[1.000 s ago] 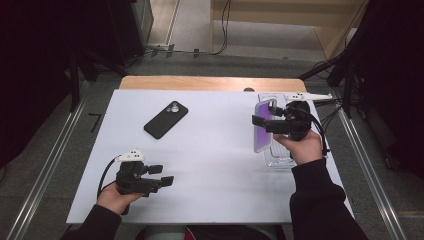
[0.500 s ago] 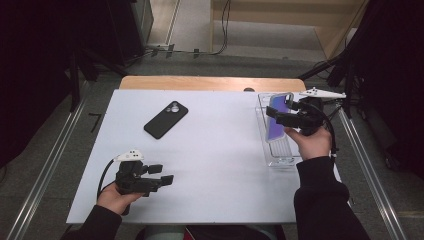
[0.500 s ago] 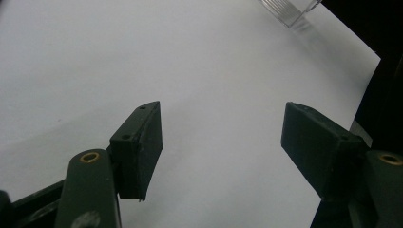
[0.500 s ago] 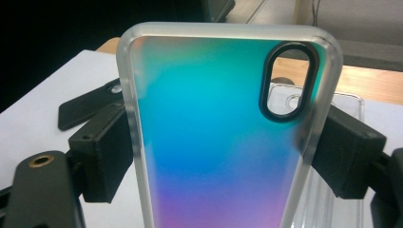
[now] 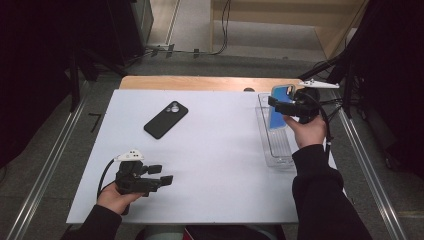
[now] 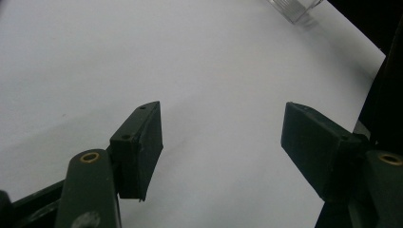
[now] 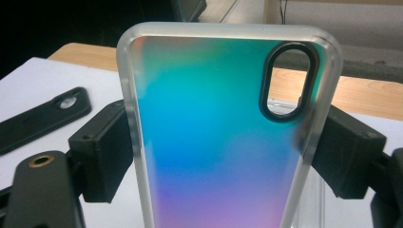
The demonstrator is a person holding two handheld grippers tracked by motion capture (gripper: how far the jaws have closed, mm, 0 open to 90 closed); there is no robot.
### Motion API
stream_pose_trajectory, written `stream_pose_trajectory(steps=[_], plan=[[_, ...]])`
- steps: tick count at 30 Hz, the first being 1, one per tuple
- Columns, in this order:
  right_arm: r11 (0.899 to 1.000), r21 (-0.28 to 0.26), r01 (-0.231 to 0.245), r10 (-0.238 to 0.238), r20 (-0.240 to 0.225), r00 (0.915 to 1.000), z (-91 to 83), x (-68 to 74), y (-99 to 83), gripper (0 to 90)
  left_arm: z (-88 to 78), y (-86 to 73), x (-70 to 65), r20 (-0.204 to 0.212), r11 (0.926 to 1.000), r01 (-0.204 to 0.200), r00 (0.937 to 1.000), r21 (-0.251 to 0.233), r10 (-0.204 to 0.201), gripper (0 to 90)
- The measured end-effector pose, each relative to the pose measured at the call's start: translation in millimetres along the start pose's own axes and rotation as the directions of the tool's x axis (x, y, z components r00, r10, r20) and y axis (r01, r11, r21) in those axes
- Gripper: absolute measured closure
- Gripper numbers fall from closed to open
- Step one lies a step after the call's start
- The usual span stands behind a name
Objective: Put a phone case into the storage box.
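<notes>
My right gripper (image 5: 281, 107) is shut on an iridescent blue-to-purple phone case (image 5: 278, 114) with a clear rim and an oval camera hole. It holds the case upright over the far end of a clear plastic tray (image 5: 280, 150) at the table's right. In the right gripper view the case (image 7: 223, 137) stands between both pads (image 7: 102, 152), which press its long edges. A black phone case (image 5: 166, 119) lies flat on the white table, left of centre; it also appears as the black case (image 7: 43, 118). My left gripper (image 5: 162, 179) rests open near the front left, its jaws apart over bare white table (image 6: 223, 142).
The white table top (image 5: 215, 150) ends in a wooden strip (image 5: 200, 83) at the far side. Metal rails (image 5: 45, 170) run along both sides. Cables trail on the floor beyond. A corner of the clear tray (image 6: 294, 7) shows far off in the left gripper view.
My right gripper has carried the iridescent case to the right and toward the far end of the tray. The left gripper has stayed where it was.
</notes>
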State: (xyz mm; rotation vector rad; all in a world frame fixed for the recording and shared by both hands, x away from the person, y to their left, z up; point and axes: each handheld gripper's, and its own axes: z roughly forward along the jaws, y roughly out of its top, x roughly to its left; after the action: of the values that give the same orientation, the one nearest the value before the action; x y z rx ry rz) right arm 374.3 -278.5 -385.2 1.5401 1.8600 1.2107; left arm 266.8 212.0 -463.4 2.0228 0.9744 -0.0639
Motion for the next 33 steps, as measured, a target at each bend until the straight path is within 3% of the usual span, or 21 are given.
stream_pose_trajectory(steps=[3, 8, 13, 17, 21, 22, 33], plan=[[1.000, -0.013, -0.014, 0.014, 0.001, 0.9999, 5.5, -6.9, 3.8, 14.9, 0.2, 0.2, 0.1, 0.002, 1.0000, -0.001, 1.0000, 0.004, 0.001, 31.0], [1.000, -0.010, -0.012, 0.012, 0.050, 0.9987, 24.2, -13.6, 8.2, 14.9, 0.0, 0.7, -0.6, 0.000, 0.9999, -0.008, 1.0000, -0.007, 0.008, 31.2], [0.999, -0.017, -0.041, 0.041, 0.052, 0.9978, 38.1, -20.8, 8.3, 14.8, 0.1, 0.5, -0.7, 0.001, 1.0000, -0.009, 1.0000, -0.003, 0.009, 31.2], [1.000, -0.029, 0.007, -0.004, 0.097, 0.9953, 50.0, -21.2, 8.5, 14.8, 0.8, 1.2, -0.1, 0.006, 1.0000, -0.003, 1.0000, -0.006, 0.003, 31.1], [0.998, -0.066, 0.004, 0.005, 0.127, 0.9919, 59.9, -24.6, 7.4, 14.9, 1.2, 1.3, 0.0, 0.008, 1.0000, -0.003, 1.0000, -0.005, 0.003, 31.2], [0.996, -0.088, -0.018, 0.030, 0.137, 0.9902, 64.9, -27.5, 6.3, 14.8, 1.1, 1.4, 0.2, 0.009, 1.0000, -0.001, 1.0000, -0.006, 0.001, 31.2], [0.995, -0.087, -0.040, 0.055, 0.172, 0.9836, 90.0, -35.8, 3.5, 14.7, 0.9, 2.0, 1.1, 0.004, 0.9999, 0.005, 1.0000, -0.013, -0.005, 31.2]])
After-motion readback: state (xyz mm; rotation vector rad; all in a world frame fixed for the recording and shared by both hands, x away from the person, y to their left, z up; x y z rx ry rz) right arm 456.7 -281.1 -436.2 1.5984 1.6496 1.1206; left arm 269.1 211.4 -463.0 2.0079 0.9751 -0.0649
